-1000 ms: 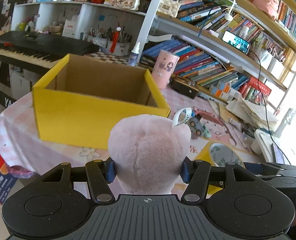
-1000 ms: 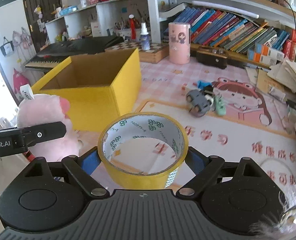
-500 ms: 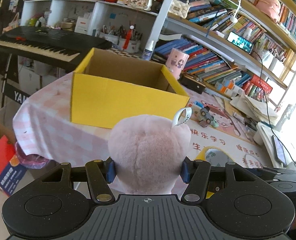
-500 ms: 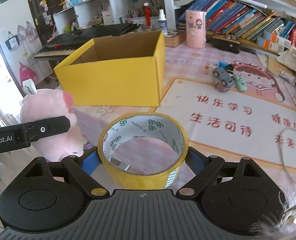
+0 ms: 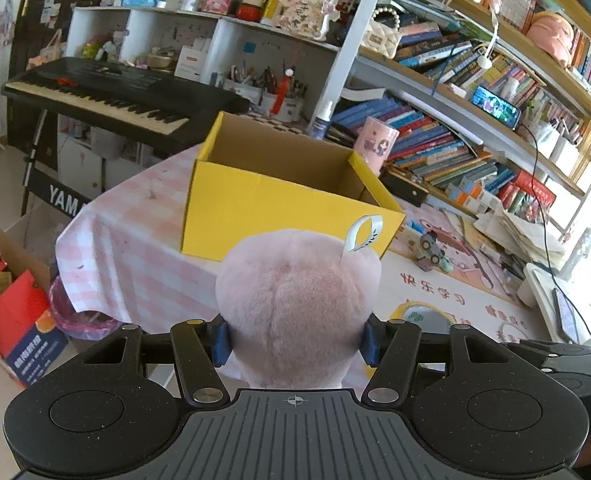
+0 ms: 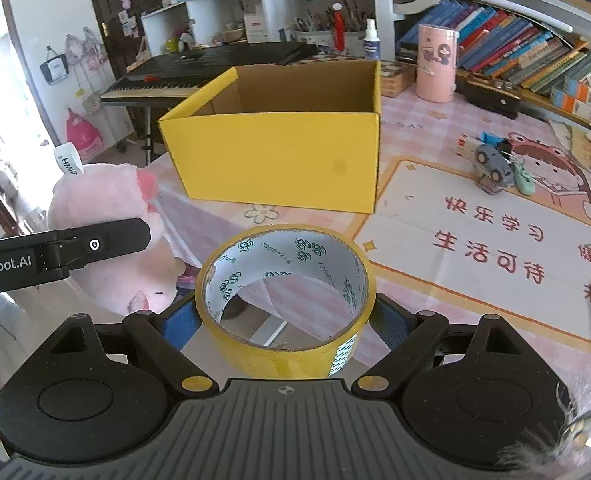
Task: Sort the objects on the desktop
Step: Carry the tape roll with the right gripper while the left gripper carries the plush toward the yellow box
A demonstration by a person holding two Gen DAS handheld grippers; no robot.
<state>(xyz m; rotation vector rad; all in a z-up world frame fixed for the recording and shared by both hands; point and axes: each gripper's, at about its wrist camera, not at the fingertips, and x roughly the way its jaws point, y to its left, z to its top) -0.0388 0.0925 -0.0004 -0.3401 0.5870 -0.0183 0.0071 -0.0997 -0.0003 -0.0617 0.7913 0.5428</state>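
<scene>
Plush toy [image 5: 295,300] and tape roll [image 6: 285,300] are the two things in hand, each carried off the worktop [image 6: 475,300] and short of the yellow box [image 6: 279,160]. The pink plush sits squeezed between the blue pads of the left tool [image 5: 295,344], its white label loop sticking up at the top right. From the right wrist view it hangs out past the near edge of the worktop, to the left of the box. The yellow tape roll lies flat on its side in the right tool [image 6: 285,320], whose pads press against its outer wall on both sides; the jaws stand wide only because the roll is wide.

The box stands open-topped on the pink checked cloth, and what shows of its inside looks empty. Beyond it to the right, a small grey toy car [image 6: 491,164] and a mint-green piece beside it rest on the printed mat, untouched.

The step in hand looks to be the carry toward the box, with both items gripped and neither yet over the opening. The next move calls for bringing each tool above the near wall of the box and over its opening before letting go, one at a time so the two tools do not crowd each other at the rim.
</scene>
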